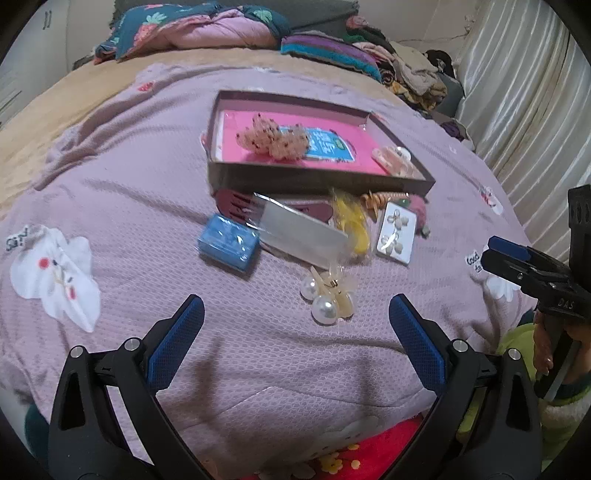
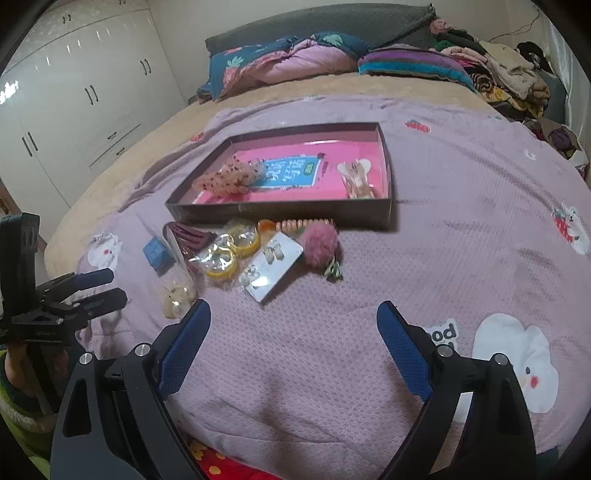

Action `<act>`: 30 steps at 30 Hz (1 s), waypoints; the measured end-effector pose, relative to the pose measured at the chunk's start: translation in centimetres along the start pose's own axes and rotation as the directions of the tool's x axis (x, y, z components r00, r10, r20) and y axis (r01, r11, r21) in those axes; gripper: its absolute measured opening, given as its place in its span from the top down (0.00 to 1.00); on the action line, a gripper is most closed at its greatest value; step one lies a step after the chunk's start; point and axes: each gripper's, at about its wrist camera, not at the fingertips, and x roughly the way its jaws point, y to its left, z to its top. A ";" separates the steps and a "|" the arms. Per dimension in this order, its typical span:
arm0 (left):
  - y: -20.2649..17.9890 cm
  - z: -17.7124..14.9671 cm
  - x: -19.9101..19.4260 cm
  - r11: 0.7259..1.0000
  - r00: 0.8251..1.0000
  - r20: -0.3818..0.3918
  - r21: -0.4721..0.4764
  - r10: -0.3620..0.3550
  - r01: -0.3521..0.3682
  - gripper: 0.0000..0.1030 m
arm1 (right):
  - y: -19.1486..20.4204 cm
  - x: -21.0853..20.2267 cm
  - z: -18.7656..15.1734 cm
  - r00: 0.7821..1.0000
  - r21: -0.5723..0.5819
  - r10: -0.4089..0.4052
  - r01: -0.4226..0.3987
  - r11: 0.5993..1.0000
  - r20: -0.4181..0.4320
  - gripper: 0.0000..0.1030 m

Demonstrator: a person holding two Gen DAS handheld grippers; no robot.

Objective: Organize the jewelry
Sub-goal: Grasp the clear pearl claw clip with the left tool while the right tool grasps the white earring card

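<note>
Pink-lined tray (image 1: 236,177) holds hair clips | left gripper (image 1: 295,321) wide open, empty | right gripper (image 2: 293,321) likewise

We see a bed covered by a lilac quilted bedspread (image 2: 461,192) printed with white cartoon figures, laid over a tan blanket (image 2: 155,136). At its far end stands a dark grey headboard (image 2: 332,18), with a folded floral duvet (image 2: 280,59) and a pile of clothes (image 2: 506,70) before it. White wardrobe doors (image 2: 74,96) line one side; a pale pleated curtain (image 1: 524,96) hangs opposite.
</note>
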 end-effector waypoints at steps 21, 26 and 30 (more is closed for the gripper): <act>-2.7 -0.2 6.7 0.997 0.996 -0.079 0.064 0.050 -0.045 0.39 | -1.7 4.8 0.8 0.989 0.117 0.121 -0.110 0.987 -0.084 0.20; -2.2 -0.2 6.3 0.998 0.996 -0.077 0.053 0.040 -0.036 0.64 | -1.2 7.7 1.3 0.976 0.144 0.168 -0.148 0.978 -0.138 0.33; -2.1 -0.4 5.8 0.998 0.997 -0.070 0.054 0.029 -0.025 0.64 | -0.7 9.1 1.9 0.976 0.143 0.162 -0.141 0.980 -0.144 0.37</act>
